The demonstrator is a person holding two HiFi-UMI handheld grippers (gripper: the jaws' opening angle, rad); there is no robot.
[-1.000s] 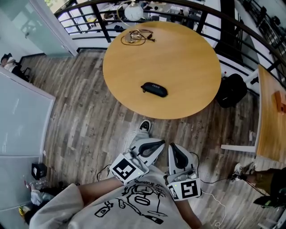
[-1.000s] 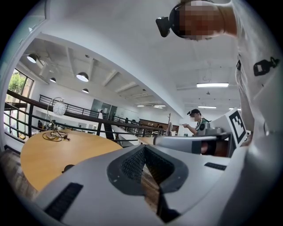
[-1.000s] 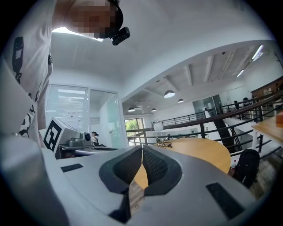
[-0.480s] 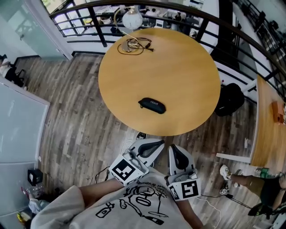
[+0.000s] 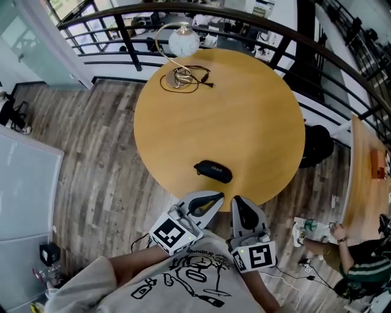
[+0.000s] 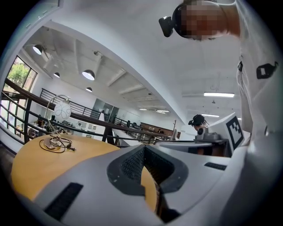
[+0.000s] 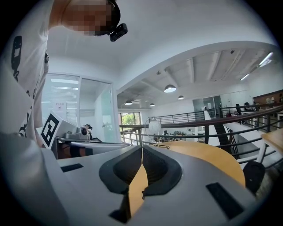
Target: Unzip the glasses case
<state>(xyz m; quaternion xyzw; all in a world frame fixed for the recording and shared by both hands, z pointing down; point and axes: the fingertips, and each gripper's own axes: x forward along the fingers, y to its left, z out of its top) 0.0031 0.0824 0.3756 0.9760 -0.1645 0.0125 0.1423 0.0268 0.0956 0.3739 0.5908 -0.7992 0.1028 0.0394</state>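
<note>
The black glasses case (image 5: 213, 171) lies zipped near the front edge of the round wooden table (image 5: 244, 122). Both grippers are held low against the person's chest, short of the table and apart from the case. My left gripper (image 5: 215, 197) points toward the table edge with its jaws together and nothing between them; in the left gripper view (image 6: 143, 148) the pads meet. My right gripper (image 5: 236, 202) is beside it, also shut and empty, and the right gripper view (image 7: 142, 148) shows its tips touching. The case does not show in either gripper view.
A globe lamp (image 5: 183, 40) with a coiled cable (image 5: 183, 79) stands at the table's far side. A black railing (image 5: 256, 15) curves behind it. A black bag (image 5: 317, 145) sits on the floor at right, near another table (image 5: 366, 177) and a seated person (image 5: 357, 269).
The table and case have drawn nearer to me and lower in the head view. Both grippers stay shut in the same place against the chest.
</note>
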